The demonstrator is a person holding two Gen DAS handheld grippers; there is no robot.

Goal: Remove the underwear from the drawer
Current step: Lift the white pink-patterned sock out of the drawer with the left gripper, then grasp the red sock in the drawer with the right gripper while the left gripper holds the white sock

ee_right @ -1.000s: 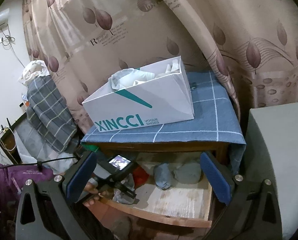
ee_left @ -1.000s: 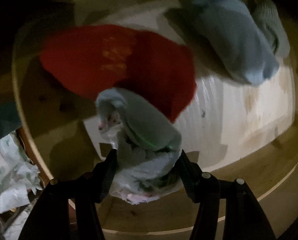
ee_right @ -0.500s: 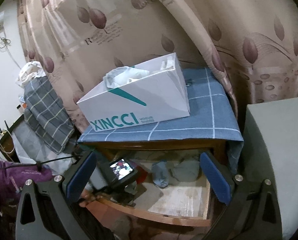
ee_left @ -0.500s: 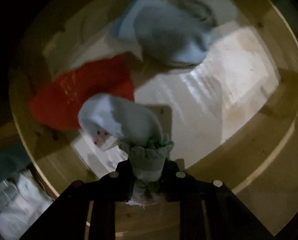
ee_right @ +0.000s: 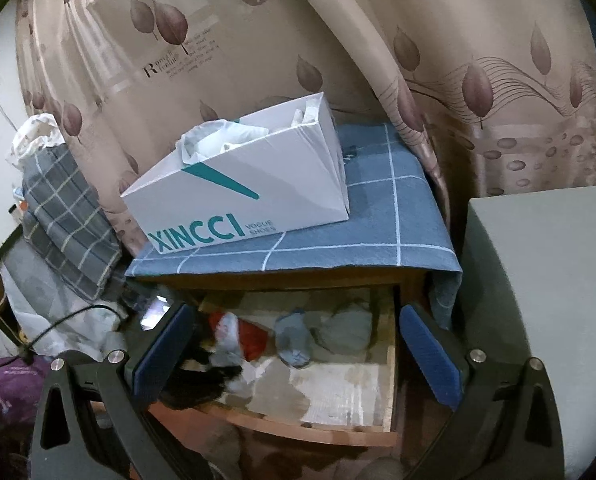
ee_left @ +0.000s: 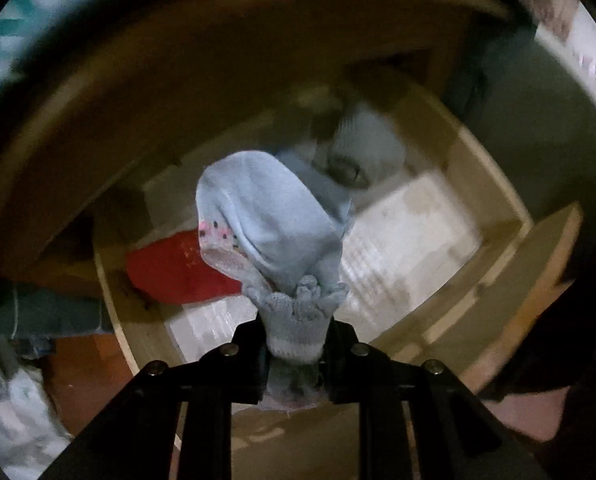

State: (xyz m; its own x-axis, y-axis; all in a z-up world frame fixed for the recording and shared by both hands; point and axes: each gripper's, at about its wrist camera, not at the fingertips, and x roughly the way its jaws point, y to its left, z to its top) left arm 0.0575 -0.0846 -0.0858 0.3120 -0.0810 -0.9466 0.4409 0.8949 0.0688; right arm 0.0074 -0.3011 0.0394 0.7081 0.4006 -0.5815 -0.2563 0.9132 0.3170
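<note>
My left gripper (ee_left: 296, 344) is shut on the bunched end of a light blue piece of underwear (ee_left: 266, 224) with a pink dotted patch. It hangs in the air above the open wooden drawer (ee_left: 110, 292). Below it in the drawer lie a red garment (ee_left: 170, 272), another blue one (ee_left: 329, 196) and a pale grey one (ee_left: 365, 148). In the right wrist view the left gripper (ee_right: 202, 376) shows dark at the drawer's left with the blue underwear (ee_right: 226, 336) in it. My right gripper (ee_right: 294, 354) is open in front of the drawer (ee_right: 298, 428), holding nothing.
A white shoe box (ee_right: 238, 196) sits on the blue checked cloth (ee_right: 377, 216) over the nightstand. A grey block (ee_right: 537, 300) stands close on the right, a plaid cushion (ee_right: 62, 216) and a cable (ee_right: 70, 316) on the left. A leaf-print curtain (ee_right: 258, 40) hangs behind.
The left gripper closed on the blue underwear and lifted it up off the drawer bottom, tilting more downward. The right gripper stayed almost in place.
</note>
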